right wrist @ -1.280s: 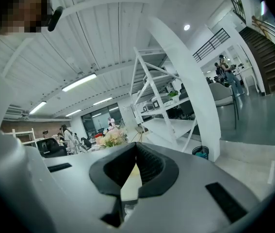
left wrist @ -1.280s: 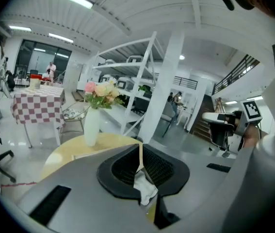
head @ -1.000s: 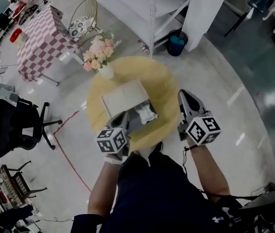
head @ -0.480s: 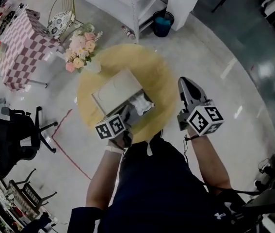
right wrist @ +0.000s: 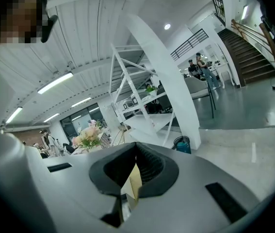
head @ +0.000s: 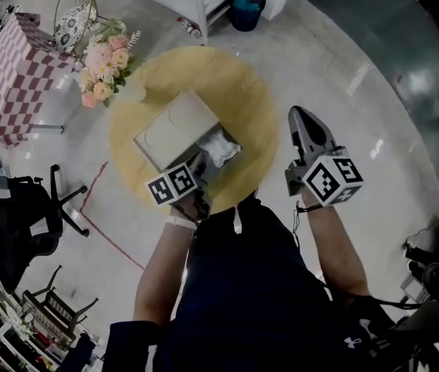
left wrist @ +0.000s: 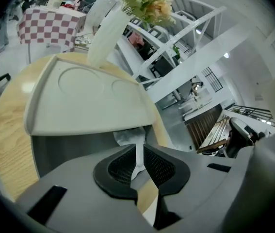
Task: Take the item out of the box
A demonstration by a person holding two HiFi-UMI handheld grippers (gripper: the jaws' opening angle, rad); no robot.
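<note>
Now, left gripper at open box on round table, jaws just easing apart, fold of white item pinched between, right gripper closed, empty, off its edge.

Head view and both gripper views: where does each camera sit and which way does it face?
Head view: on the head, steeply down at the table; both forearms, left gripper, right gripper.
Left gripper view: on that gripper, slanting down at the box; jaws, just opened slightly, pinch white wrapping.
Right gripper view: on that gripper, level across the room; shut jaws.
Shared: all three show the flowers.
</note>
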